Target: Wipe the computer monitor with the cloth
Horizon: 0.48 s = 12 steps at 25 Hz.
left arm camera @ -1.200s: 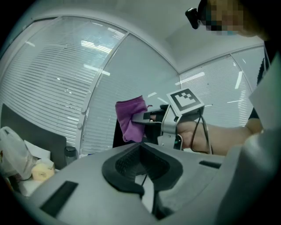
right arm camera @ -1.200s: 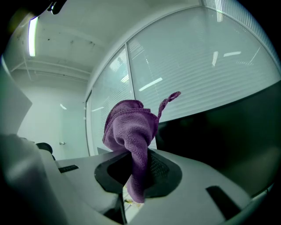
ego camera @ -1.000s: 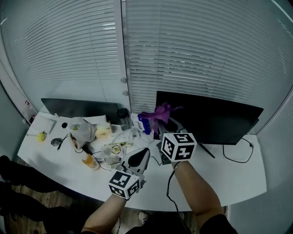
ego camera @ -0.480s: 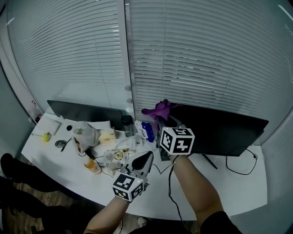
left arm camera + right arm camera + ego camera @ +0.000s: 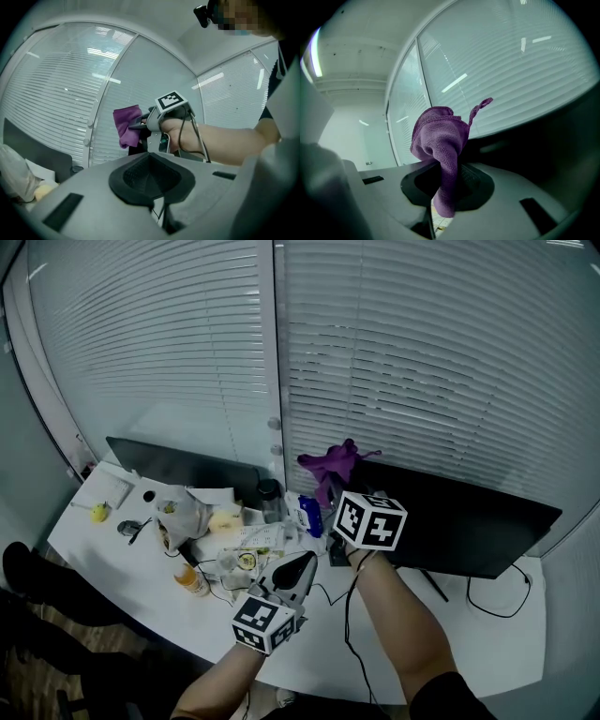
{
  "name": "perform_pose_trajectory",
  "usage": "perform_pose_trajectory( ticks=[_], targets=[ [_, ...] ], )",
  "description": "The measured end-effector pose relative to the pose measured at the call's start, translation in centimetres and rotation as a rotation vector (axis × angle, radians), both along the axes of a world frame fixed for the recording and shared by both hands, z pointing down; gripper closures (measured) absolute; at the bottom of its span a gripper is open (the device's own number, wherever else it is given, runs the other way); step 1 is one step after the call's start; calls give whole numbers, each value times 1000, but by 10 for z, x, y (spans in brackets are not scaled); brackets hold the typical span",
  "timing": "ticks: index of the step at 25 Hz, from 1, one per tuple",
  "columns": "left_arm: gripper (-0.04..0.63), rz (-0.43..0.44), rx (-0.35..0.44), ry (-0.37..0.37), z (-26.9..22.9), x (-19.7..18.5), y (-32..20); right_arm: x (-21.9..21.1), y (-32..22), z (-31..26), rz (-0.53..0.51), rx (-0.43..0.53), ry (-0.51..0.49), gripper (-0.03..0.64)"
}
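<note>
The jaws of the right gripper (image 5: 449, 180) are clamping the purple cloth (image 5: 439, 133) by a bunched fold, near the top left corner of the monitor (image 5: 469, 521). The jaws of the left gripper (image 5: 151, 176) are sitting closed, empty. The cloth is looking soft, light and limp: grasp gathered folds.

The monitor (image 5: 469, 521) shows me an open screen along its right stretch; the desk (image 5: 478, 643) before the monitor lies bare; left of the monitor a cup (image 5: 270, 491), a bag (image 5: 178, 512), papers (image 5: 253, 538) and an orange bottle (image 5: 190, 579) crowd my way; right of it a looped cable (image 5: 471, 589) lies; blinds (image 5: 422, 362) close behind it.
</note>
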State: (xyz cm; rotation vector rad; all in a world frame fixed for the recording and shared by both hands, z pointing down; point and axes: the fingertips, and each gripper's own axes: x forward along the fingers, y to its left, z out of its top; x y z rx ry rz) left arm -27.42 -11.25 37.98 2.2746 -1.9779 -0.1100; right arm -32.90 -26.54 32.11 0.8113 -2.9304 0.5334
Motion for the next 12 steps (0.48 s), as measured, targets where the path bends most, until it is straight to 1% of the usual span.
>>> perform_pose_trajectory(
  ticks=[4, 12],
  targets=[
    [592, -5, -6, 10, 2, -3, -7, -4, -2, 14, -14, -26, 3, 549],
    [592, -18, -42, 29, 24, -7, -12, -5, 4, 64, -42, -66, 48, 549]
  ],
)
